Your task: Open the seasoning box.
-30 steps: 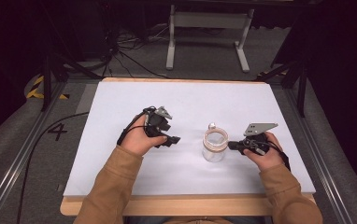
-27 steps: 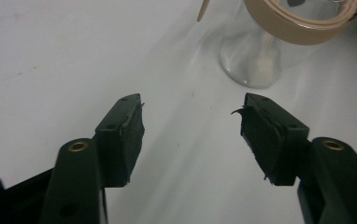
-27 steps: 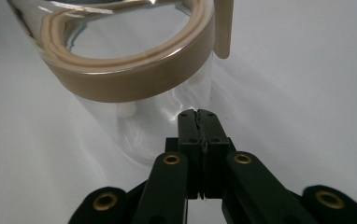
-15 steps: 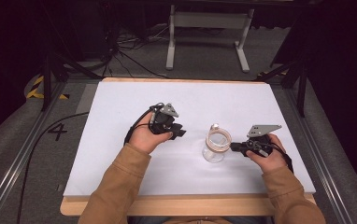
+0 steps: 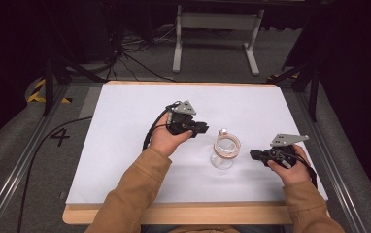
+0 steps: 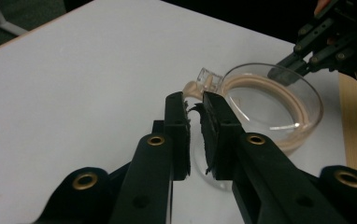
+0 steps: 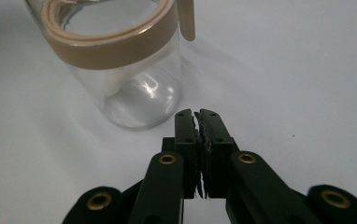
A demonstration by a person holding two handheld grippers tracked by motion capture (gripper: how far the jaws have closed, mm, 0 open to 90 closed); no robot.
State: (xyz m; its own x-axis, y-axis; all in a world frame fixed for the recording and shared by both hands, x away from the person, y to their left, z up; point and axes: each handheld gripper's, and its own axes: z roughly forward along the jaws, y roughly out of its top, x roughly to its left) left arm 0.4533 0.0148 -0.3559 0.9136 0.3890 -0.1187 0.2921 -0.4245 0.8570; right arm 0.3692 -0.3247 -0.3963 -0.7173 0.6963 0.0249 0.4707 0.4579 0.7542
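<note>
Glass jar [image 5: 225, 154] is sitting mid-table between our grippers, and we're bringing the left gripper [image 5: 204, 127], jaws just closing on nothing, and the pinched-shut, empty right gripper [image 5: 253, 154] in slowly so we're not tipping it.

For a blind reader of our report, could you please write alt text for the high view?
A clear glass jar with a tan band at its rim stands on a white table, between the left gripper and the right gripper, both shut and empty. Each is held by a hand in a tan sleeve.
</note>
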